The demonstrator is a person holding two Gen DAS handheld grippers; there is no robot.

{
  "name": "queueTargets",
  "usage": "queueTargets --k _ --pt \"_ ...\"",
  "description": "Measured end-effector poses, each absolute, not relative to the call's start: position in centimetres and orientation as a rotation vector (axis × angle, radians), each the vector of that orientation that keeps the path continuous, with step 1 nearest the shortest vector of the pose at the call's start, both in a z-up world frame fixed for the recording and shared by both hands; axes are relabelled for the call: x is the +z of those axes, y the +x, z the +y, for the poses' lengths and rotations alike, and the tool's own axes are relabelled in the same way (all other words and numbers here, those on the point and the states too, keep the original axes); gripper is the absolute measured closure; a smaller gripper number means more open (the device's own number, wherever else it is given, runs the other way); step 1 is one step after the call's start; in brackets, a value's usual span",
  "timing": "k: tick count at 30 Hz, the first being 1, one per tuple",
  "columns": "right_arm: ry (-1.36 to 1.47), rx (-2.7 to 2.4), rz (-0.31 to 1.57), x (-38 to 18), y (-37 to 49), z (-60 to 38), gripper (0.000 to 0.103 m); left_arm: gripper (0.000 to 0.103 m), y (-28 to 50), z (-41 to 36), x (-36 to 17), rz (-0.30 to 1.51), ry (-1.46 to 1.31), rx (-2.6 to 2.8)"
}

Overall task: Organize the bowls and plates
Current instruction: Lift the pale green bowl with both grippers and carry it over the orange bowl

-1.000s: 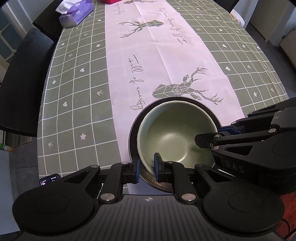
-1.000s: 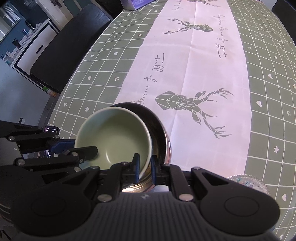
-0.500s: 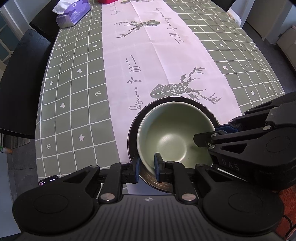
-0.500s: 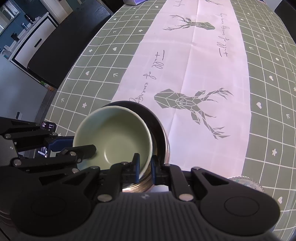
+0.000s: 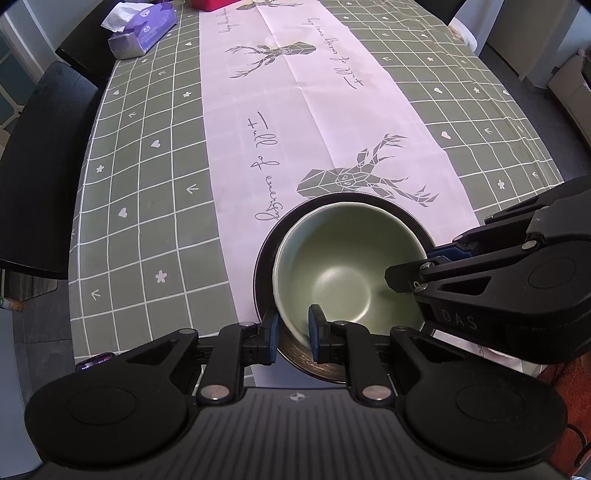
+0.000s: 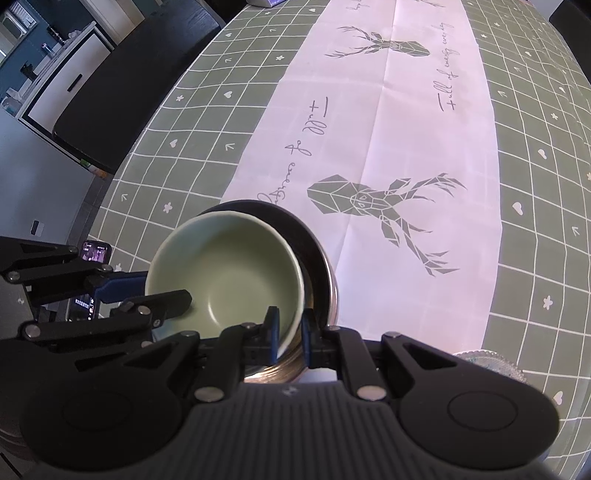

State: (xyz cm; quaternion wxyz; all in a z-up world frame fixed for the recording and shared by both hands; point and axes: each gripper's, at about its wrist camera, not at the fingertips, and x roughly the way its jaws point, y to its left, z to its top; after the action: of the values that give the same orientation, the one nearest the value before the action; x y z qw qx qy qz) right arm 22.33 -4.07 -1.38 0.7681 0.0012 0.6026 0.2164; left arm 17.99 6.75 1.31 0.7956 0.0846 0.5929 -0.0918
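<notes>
Both grippers hold 1 green bowl [image 5: 343, 269] by its rim. The L gripper [image 5: 293, 330] is clamped on the near rim, one pad outside, one pad inside. In the R cam the R gripper [image 6: 288, 334] is clamped on the rim too, at abt 5 o'clock of the bowl. So the 2 grips sit on nearly facing sides of the rim, L at abt 6 o'clock and R at abt 3 o'clock in the L cam.

The green bowl sits inside a dark bowl [image 5: 266, 258], w/ a shiny metal wall [image 6: 330, 291]. It is not centered. It leans toward 9 o'clock in the R cam, so more dark rim shows at 3 o'clock. Can't tell if it rests on the dark bowl's floor or hangs just above it.

The stack is at the near edge of the table [image 5: 147, 184], on the pink strip, right below the deer print [image 5: 354, 177]. A tissue box [image 5: 142, 31] is far off at 11 o'clock. A glass dish [image 6: 487, 363] peeks out at 4 o'clock in the R cam, near the stack.

My guess: the bowl is round, so no long side matters. Both hands are just as near. What counts is straight down or up, level, both hands moving as one. If 1 side lets go first the bowl may tip & clack on the metal.
</notes>
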Motion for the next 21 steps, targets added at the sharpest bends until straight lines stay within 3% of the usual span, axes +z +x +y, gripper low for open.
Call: queueTargets --k 21 --pt "0.013 0.466 1.310 -0.98 22.44 -4.20 0.086 0.084 18.41 7.59 1.07 1.292 0.130 -0.219"
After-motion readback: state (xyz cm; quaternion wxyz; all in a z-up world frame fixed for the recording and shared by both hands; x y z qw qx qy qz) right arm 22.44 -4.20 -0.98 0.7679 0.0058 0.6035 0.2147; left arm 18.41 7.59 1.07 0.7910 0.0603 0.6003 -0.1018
